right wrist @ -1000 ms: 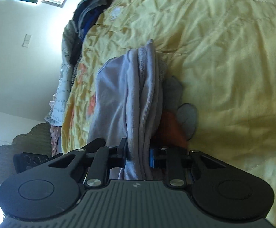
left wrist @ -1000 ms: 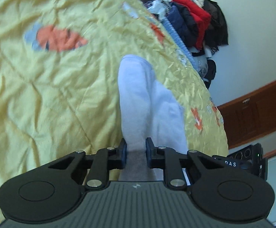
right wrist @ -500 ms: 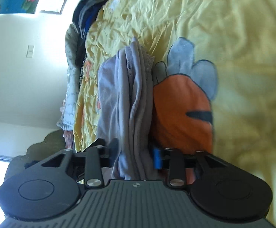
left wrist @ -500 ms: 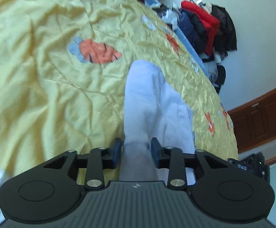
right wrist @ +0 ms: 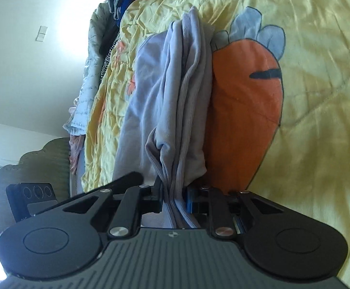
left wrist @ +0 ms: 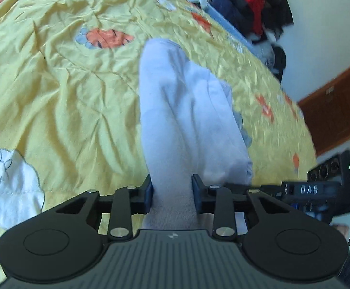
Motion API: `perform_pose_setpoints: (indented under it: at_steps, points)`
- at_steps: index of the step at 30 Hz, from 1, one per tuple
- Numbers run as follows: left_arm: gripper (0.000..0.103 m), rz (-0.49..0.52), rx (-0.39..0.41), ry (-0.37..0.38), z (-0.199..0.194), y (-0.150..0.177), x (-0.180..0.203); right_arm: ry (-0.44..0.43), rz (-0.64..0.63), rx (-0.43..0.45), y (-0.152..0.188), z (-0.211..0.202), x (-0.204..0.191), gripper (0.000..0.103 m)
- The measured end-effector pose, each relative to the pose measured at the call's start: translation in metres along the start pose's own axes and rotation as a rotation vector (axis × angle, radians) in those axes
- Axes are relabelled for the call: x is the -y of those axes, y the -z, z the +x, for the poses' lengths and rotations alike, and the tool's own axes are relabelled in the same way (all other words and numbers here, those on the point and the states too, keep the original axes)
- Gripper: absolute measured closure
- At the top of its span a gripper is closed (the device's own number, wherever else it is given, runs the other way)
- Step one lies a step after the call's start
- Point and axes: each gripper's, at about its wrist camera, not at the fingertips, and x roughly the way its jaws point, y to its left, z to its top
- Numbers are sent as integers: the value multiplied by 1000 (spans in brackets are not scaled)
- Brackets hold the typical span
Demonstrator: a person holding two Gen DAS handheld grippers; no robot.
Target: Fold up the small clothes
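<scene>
A small pale lilac-grey garment (left wrist: 184, 110) hangs stretched over the yellow bedspread (left wrist: 61, 91). My left gripper (left wrist: 172, 190) is shut on one end of it, cloth filling the gap between the fingers. In the right wrist view the same garment (right wrist: 175, 91) shows bunched in several folds. My right gripper (right wrist: 173, 198) is shut on its other end. The right gripper's body shows at the right edge of the left wrist view (left wrist: 328, 187).
The bedspread has carrot prints (right wrist: 244, 110) and a white rabbit print (left wrist: 9, 185). A pile of dark and red clothes (left wrist: 242, 7) lies at the bed's far edge. A wooden cabinet (left wrist: 338, 110) stands by the wall. More clothes (right wrist: 117, 2) are heaped by the headboard.
Both grippers have moved along the bed with the garment still held. The left gripper's fingers stand wider around the cloth. The carrot print has come close beside the right gripper.
</scene>
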Motion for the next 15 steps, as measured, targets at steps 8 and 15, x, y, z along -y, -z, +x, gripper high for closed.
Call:
perform_pose_setpoints:
  at_steps: [8, 15]
  points:
    - [44, 210, 147, -156, -11, 24, 21, 23, 38, 120, 23, -17, 15, 65]
    - [42, 701, 288, -223, -28, 81, 81, 55, -205, 249, 28, -39, -44, 40]
